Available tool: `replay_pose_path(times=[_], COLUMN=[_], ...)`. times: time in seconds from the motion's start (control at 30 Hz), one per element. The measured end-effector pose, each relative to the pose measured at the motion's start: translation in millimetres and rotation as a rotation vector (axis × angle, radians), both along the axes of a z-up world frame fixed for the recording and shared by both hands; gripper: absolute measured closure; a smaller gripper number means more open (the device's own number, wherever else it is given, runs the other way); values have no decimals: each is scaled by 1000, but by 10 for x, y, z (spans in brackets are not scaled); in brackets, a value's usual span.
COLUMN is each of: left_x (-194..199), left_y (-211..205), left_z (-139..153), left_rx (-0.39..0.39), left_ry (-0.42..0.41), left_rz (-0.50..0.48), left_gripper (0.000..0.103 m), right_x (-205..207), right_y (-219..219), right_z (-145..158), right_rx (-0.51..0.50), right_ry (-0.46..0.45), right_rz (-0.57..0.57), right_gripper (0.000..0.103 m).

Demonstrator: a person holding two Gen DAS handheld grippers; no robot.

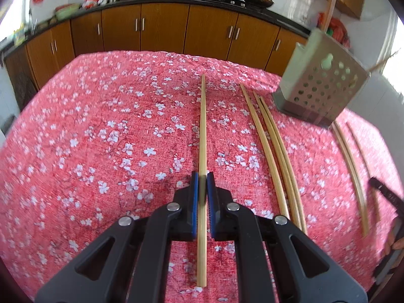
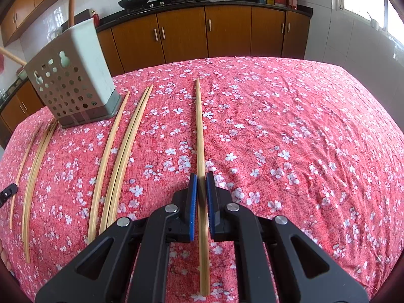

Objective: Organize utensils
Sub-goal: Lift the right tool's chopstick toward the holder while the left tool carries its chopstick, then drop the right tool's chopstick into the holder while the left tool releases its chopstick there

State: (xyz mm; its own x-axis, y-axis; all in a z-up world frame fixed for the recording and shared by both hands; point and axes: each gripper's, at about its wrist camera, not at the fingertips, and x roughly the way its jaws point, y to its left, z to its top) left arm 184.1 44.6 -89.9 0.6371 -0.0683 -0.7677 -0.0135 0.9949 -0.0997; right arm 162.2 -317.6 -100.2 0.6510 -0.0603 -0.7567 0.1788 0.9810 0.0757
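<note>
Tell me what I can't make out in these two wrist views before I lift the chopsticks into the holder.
- Inside of the perforated holder: both views show only its outer walls, so its contents are hidden.
- Left gripper on its chopstick: the contact spot is motion-blurred.
- Right gripper on its chopstick: same blur at the pads.
- Far-right chopsticks: smeared near the left view's edge, count unclear.

**Clear cloth on outer sides, holder blocks the middle**

Left gripper [image 1: 202, 176]: open tablecloth [image 1: 101, 139] to its left and ahead, nothing standing there. To its right lie 3 loose chopsticks [image 1: 272, 146], flat; beyond them the perforated holder [image 1: 325, 85] stands upright, the only tall obstacle. Right gripper [image 2: 201, 176]: wide bare cloth to its right and ahead; the same chopsticks and holder lie to its left.
</note>
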Motion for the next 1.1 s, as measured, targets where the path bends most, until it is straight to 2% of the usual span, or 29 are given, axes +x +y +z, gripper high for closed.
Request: replay_pose_path(times=[0.07,0.47,0.6,0.73,1.1], left_x=[-20,-190,-252,-364,-607], left_y=[-40,-67,-36,26,98], left_z=[1,6,48,270,1174], left_rx=[29,43,37,3,-56], left_ry=[2,2,-3,-67,-314], left_rz=[-4,-12,-1,3,18], left_gripper=[93,95,95,95,95], right_x=[-66,-262,-348,-434,-570], right_y=[31,22,-34,-89,-146], right_z=[-6,11,97,326,1055], right_rx=[0,46,53,53,77], right_ry=[0,-10,-42,-113,-340], right_rz=[7,12,6,-4,-10], right_gripper=[94,95,95,95,95])
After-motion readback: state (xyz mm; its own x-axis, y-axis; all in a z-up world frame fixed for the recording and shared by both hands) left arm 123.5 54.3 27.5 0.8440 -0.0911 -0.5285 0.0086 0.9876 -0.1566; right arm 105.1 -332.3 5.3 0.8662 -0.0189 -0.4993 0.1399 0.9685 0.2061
